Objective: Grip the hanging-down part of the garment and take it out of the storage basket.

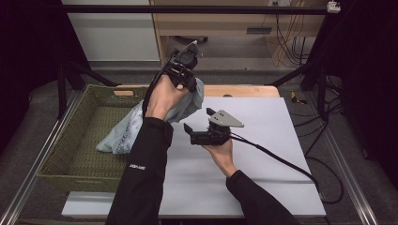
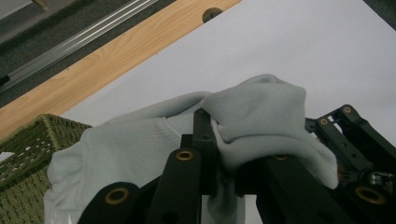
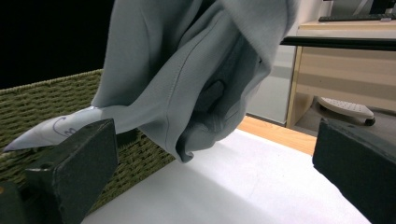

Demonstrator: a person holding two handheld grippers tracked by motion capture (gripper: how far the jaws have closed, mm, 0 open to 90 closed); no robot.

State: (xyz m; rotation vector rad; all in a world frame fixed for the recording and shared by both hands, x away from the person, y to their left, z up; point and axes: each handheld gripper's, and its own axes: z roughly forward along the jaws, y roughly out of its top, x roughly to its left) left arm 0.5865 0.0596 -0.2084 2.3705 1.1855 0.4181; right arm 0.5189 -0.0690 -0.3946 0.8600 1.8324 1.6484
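My left arm is raised over the table [image 1: 263,159], its left gripper [image 1: 184,70] clenched on a pale grey garment [image 2: 261,116] that hangs bunched and trails into the green woven basket [image 1: 70,154] at the table's left edge. My right hand [image 1: 220,150] holds the right gripper [image 1: 197,123] low above the white sheet, jaws spread wide, grasping nothing, near the cloth.

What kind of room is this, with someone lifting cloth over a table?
Probably a lab or workshop set up for recording: a black frame bar spans the table, cables hang by a wooden desk, and cabled tongs.
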